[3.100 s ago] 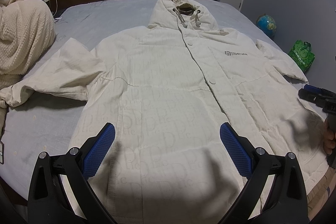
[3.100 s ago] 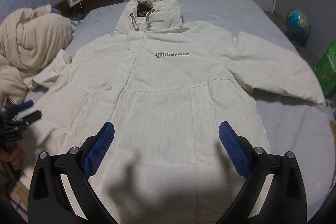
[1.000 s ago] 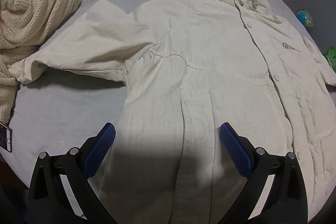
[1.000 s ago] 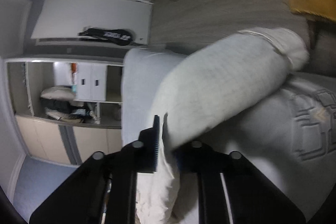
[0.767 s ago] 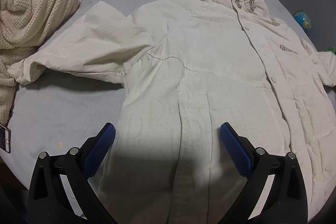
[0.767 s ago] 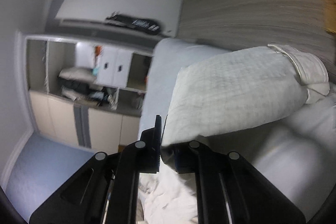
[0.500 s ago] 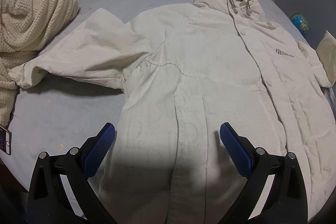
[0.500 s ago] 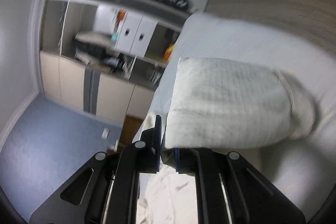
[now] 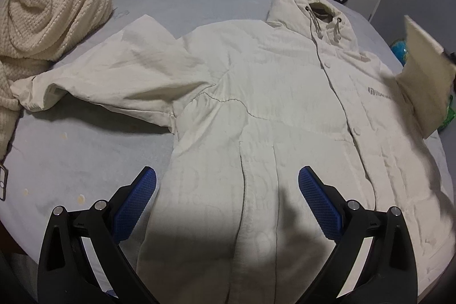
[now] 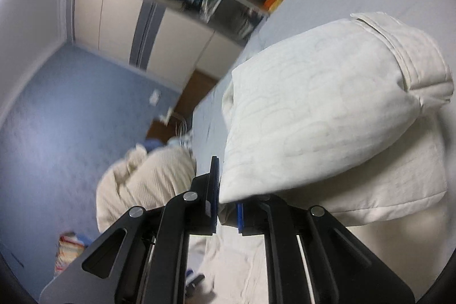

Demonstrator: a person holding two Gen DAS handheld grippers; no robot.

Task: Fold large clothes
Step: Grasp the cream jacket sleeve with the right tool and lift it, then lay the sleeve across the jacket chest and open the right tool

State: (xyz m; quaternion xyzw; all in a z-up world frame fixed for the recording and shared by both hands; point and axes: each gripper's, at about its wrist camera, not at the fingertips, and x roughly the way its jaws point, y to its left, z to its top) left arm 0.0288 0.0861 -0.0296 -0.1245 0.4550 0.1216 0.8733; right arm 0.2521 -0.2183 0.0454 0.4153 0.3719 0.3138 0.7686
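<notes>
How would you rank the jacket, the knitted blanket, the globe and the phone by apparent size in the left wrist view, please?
1. jacket
2. knitted blanket
3. and 4. globe and phone: both small and partly hidden, so unranked.

Dim indoor light; a dark shadow lies between the left jaws. Right view motion-blurred; both fisheye edges curve.
</notes>
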